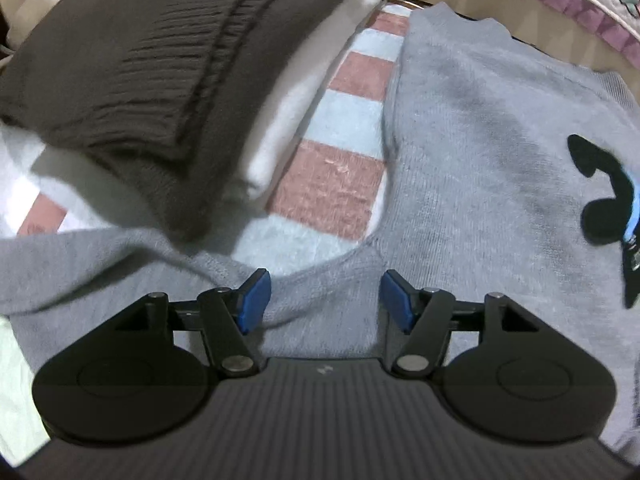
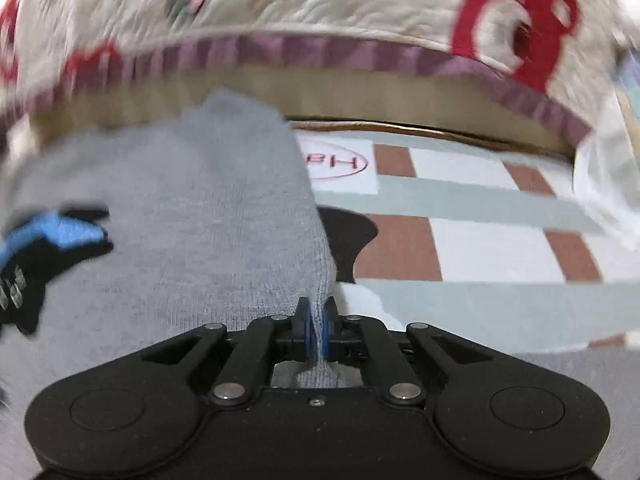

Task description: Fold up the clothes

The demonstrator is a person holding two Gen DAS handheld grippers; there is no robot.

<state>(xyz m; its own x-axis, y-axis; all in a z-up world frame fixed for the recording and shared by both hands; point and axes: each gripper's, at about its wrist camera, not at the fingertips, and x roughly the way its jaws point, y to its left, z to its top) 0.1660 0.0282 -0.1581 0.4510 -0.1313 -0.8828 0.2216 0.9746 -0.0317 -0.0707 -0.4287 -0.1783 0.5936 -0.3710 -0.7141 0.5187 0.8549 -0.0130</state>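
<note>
Clamped in our right gripper (image 2: pixel 316 330) is the edge of the grey sweater (image 1: pixel 472 120) spread on the checked blanket (image 1: pixel 344 128), while our left gripper (image 1: pixel 325 300) hangs parted over its sleeve at six o'clock, so we judge the fold is starting and next needs that sleeve pinched.

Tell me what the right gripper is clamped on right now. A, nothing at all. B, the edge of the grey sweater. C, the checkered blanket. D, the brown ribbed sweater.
B: in the right wrist view the right gripper has its blue pads shut on a pinched edge of the grey sweater, which lies on the checkered blanket.
</note>
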